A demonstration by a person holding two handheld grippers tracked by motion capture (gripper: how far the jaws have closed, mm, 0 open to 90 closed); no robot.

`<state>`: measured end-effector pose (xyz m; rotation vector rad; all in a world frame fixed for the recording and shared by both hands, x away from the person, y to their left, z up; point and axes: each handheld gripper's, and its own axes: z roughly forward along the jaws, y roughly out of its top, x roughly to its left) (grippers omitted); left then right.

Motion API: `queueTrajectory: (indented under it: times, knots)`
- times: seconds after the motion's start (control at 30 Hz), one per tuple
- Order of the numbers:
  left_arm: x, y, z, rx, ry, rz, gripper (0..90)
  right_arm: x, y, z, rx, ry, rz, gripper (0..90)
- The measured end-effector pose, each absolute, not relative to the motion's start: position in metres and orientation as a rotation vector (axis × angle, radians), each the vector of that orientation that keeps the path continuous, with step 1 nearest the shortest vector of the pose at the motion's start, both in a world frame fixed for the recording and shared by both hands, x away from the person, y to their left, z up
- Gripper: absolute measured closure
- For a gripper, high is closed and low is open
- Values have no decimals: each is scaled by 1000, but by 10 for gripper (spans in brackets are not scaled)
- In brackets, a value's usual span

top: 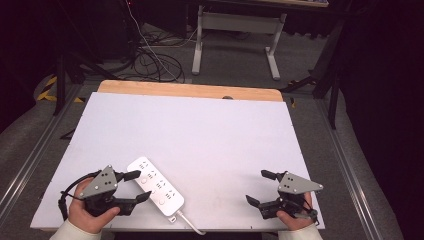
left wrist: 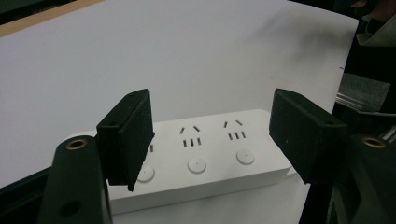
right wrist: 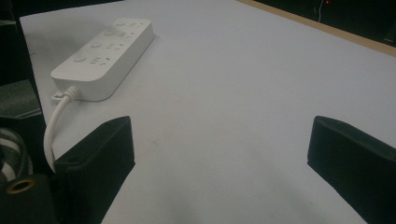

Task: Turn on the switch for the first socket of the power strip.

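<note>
One white power strip (top: 155, 186) on the surface (top: 210, 130), lying at an angle near the front edge on the person's left, its cord (top: 189, 223) trailing off over that front edge. Left tool (top: 138, 187) is right at the strip's near long side, jaws spread apart with one on either side of it; in the left gripper view the strip sits between and beyond the black jaws, and the pads press on nothing. Right tool (top: 261, 187) rests well away near the front right corner, jaws wide apart too, bare surface between them. Two tools, two hands, one strip. Count on the strip: four round buttons in a row, each with its socket slots beside it, as the right gripper view shows them. Room to move is generous: the whole middle and far half of the white surface lies open up to the wooden strip (top: 190, 90) along the back edge. Tight spots are the front edge under both hands and the left edge beside the left hand (top: 87, 215).
</note>
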<state>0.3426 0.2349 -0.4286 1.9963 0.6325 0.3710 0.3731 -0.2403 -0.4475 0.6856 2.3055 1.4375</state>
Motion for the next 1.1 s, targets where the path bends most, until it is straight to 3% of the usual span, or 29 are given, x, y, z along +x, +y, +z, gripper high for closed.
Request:
queueTrajectory:
  times: [0.97,1.1]
  knots:
    - [355,190,-424,2040,555,313,317,373,-240,-449,676,2314,1434,78]
    - [356,190,-423,2044,571,287,372,374,-240,-449,675,2315,1434,78]
